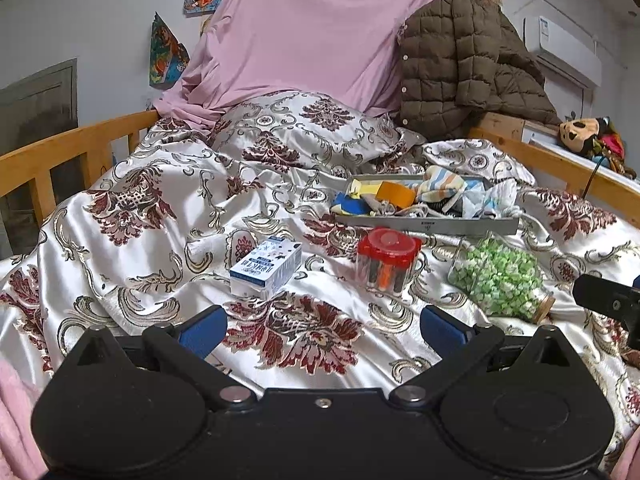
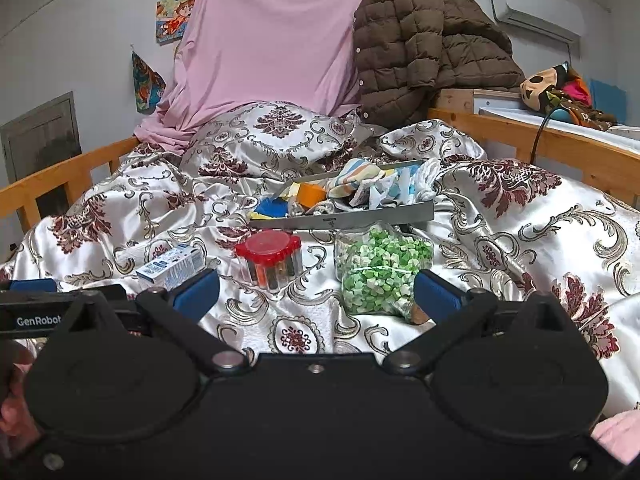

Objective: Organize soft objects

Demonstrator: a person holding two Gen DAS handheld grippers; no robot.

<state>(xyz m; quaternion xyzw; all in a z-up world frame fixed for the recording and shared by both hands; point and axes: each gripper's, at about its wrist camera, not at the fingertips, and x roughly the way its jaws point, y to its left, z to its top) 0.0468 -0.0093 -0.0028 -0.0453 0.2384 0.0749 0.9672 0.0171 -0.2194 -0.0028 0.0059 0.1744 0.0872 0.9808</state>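
Nearest the cameras, both grippers hover above a glossy satin bedspread (image 1: 168, 240) patterned with maroon florals and silver scrolls, its surface rumpled into soft folds. The left gripper (image 1: 324, 330) has its blue-padded fingers spread wide with nothing between them, over a large maroon flower in the fabric. The right gripper (image 2: 316, 294) is likewise spread wide and empty; its matte black linkage frames the lower part of the right wrist view.

Just beyond the fingers, three hard items rest on the spread in a loose row: a small blue-and-white carton (image 1: 266, 266) lying on its side to the left, a clear square-sided jar with a red lid (image 1: 387, 258) standing upright in the middle, and a clear glass bottle (image 2: 380, 270) with a cork stopper, lying on its side and packed with small green and white folded pieces.

Behind these sits a shallow grey tray (image 1: 432, 224), tilted on the bedding. The soft objects are heaped in it: a striped cloth (image 1: 442, 184) in orange, blue and cream, pieces in yellow, blue and orange, and a white knitted item spilling over the right end.

Farther back lies a pillow (image 1: 304, 132) in matching satin. Behind it a smooth pink sheet (image 1: 316, 36) drapes down, beside a brown quilted jacket (image 1: 460, 64) with snap buttons. Wooden rails (image 1: 64, 152) border the bed.
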